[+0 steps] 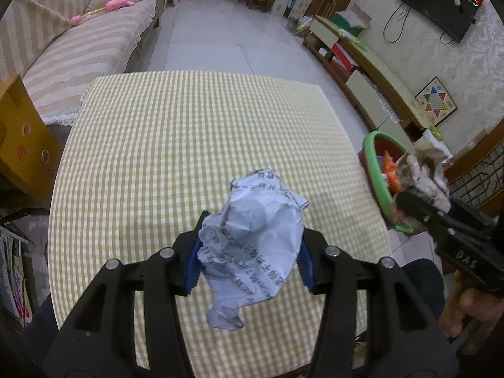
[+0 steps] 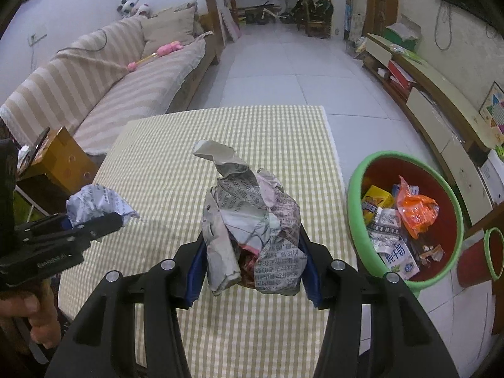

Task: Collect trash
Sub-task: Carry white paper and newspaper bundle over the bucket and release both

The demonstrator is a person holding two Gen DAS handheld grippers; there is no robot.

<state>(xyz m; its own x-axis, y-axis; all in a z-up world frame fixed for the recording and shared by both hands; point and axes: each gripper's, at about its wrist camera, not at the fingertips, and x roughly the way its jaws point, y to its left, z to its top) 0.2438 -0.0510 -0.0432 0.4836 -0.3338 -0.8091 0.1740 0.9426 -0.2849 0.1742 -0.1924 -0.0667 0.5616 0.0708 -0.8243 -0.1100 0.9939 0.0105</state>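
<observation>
I see lots of bare checkered table (image 2: 252,132) in front of both my grippers, so there is room to move there. The bin (image 2: 356,220) sits on the floor just past the table's right edge. Its open top is wide, with trash only low down inside.

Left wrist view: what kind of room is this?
Most likely a home living room: a striped sofa, a wall-mounted TV over a low cabinet, and a table with a checked cloth.
</observation>
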